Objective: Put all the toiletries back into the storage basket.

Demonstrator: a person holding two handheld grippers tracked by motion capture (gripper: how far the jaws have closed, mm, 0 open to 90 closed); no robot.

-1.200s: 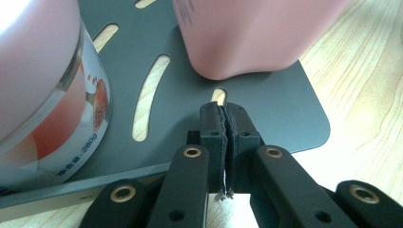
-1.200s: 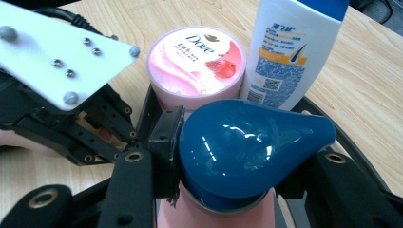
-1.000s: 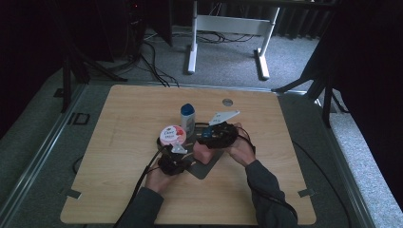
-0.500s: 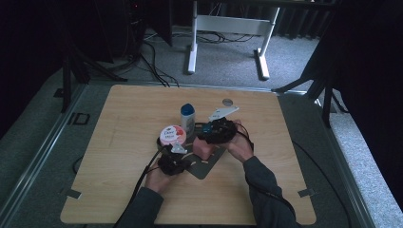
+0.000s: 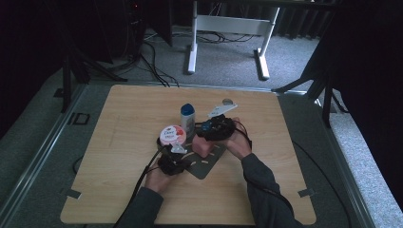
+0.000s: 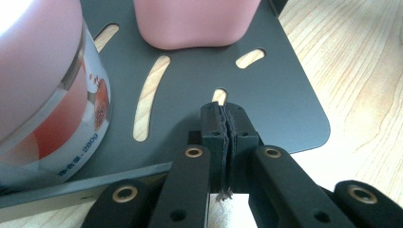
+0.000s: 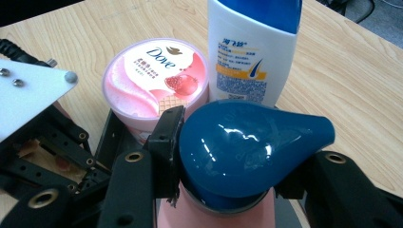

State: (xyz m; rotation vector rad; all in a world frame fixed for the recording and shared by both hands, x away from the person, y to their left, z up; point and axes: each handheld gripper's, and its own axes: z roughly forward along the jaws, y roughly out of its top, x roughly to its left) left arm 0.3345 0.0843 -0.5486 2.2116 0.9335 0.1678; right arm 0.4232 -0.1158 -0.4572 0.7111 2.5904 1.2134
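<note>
My left tool [image 5: 175, 154] sits nearest me on the bench [image 5: 119, 190], its jaws pressed together on the near edge of the dark slotted plate [image 6: 266, 85]; in the left gripper view the two pads meet with the thin plate edge pinched between them. The plate lies flat, its rounded corner toward 4 o'clock in that view.

Just past it, on the plate, stands the pink bottle [image 5: 202, 146]. My right tool [image 7: 228, 156] comes in from 3 o'clock and pinches its blue cap [image 7: 247, 147] from both sides. The bottle's long axis runs upright, cap on top, and in the right gripper view the cap's tapered spout points toward 3 o'clock. The pink body [image 7: 214, 216] shows just beneath the cap.

At 10 o'clock from the bottle, touching the plate's left part, stands the pink Dove tub [image 5: 172, 135], lid up, just beside my left tool.

Farther back, at 12 o'clock, a white bottle [image 5: 187, 118] with a blue top stands upright on the bench, near both tub and pink bottle.
</note>
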